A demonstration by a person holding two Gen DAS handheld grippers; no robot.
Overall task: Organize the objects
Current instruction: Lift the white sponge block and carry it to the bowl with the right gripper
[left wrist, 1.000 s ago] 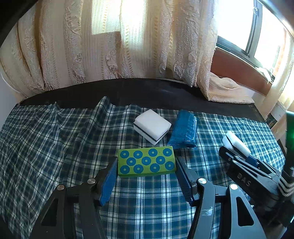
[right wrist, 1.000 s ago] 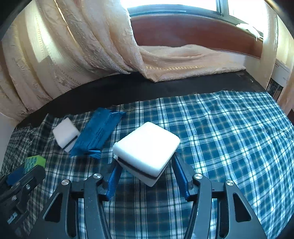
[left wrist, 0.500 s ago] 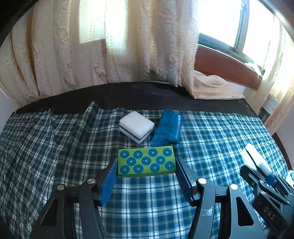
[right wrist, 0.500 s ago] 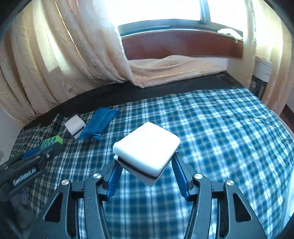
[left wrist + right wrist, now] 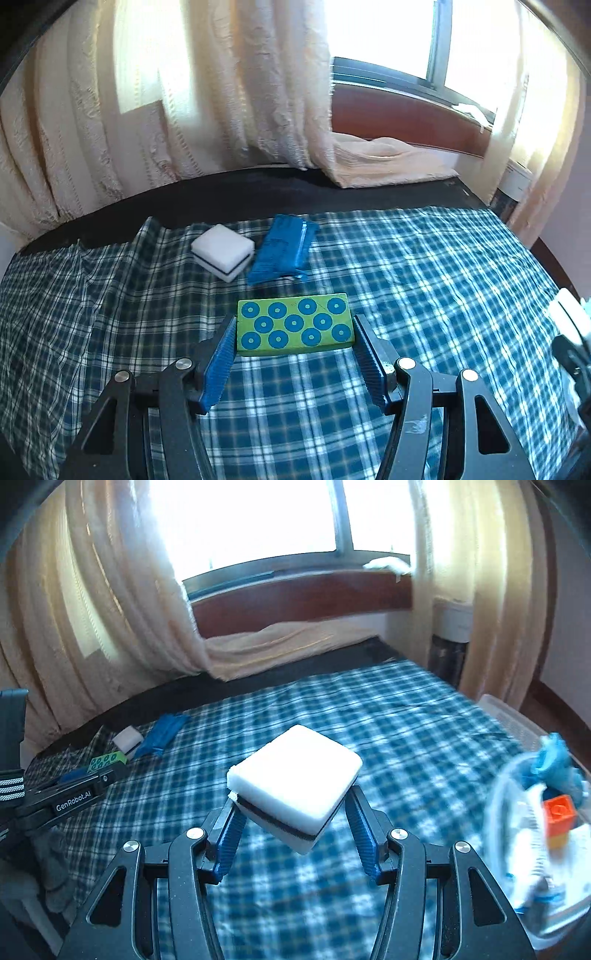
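Swinging rightward over the blue plaid cloth (image 5: 406,716), my right tongs (image 5: 291,808) have carried the white square sponge with a dark middle layer (image 5: 295,775) toward a clear tub of toys (image 5: 535,849) at the desk's right edge, clamped on it. My left tongs (image 5: 295,332) grip the green block with blue dots (image 5: 295,325) above the cloth; a second white sponge (image 5: 223,251) and blue pouch (image 5: 282,254) lie near the far edge.
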